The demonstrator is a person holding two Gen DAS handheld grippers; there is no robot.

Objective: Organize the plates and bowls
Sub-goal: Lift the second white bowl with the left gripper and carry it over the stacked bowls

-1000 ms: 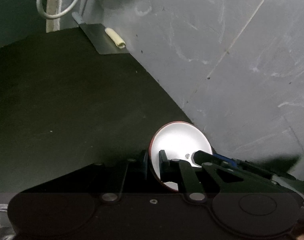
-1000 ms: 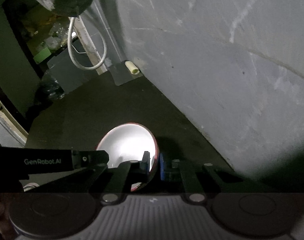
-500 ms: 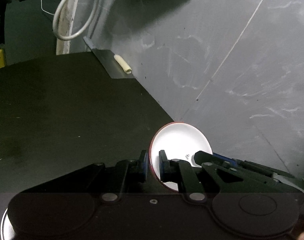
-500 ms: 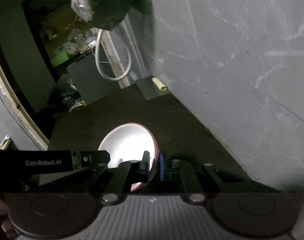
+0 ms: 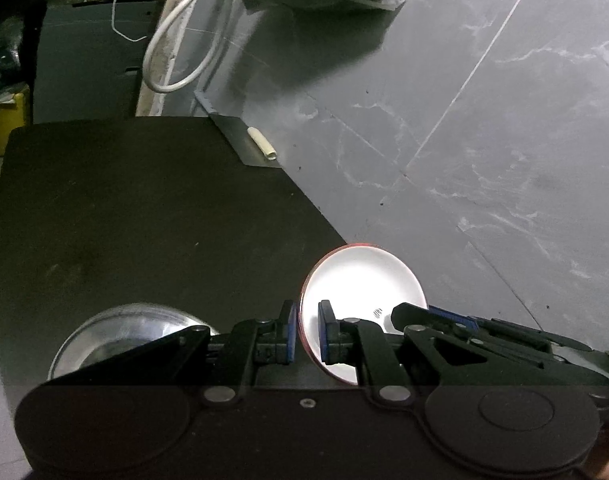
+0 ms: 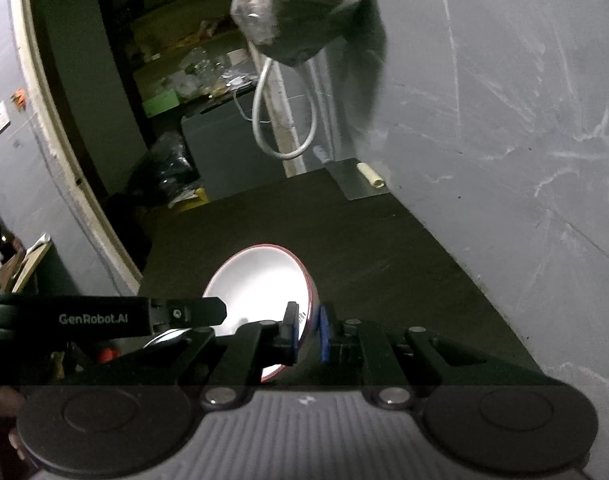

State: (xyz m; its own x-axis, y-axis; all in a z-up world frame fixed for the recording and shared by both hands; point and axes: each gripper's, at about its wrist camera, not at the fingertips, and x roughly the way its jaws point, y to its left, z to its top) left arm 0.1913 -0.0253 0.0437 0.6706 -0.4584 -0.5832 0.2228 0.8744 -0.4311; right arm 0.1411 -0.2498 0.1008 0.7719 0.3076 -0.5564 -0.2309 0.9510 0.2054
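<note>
A white bowl with a red rim (image 5: pixel 362 288) is held above the dark counter by both grippers. My left gripper (image 5: pixel 304 332) is shut on its left rim. My right gripper (image 6: pixel 307 332) is shut on its right rim; the bowl (image 6: pixel 260 284) shows white inside in the right wrist view. The left gripper's arm (image 6: pixel 104 316) crosses the right wrist view at the left. A shiny steel bowl (image 5: pixel 124 332) sits on the counter below and left of my left gripper.
The dark counter (image 5: pixel 144 220) runs along a grey marble wall (image 5: pixel 484 120). A metal scraper with a pale handle (image 5: pixel 256 144) lies at the far wall edge. A white cable loop (image 5: pixel 172 60) and a hanging plastic bag (image 6: pixel 296 12) are at the back.
Both grippers have lifted and tilted back with the bowl, so more of the back of the room shows. The steel bowl has come into the left wrist view.
</note>
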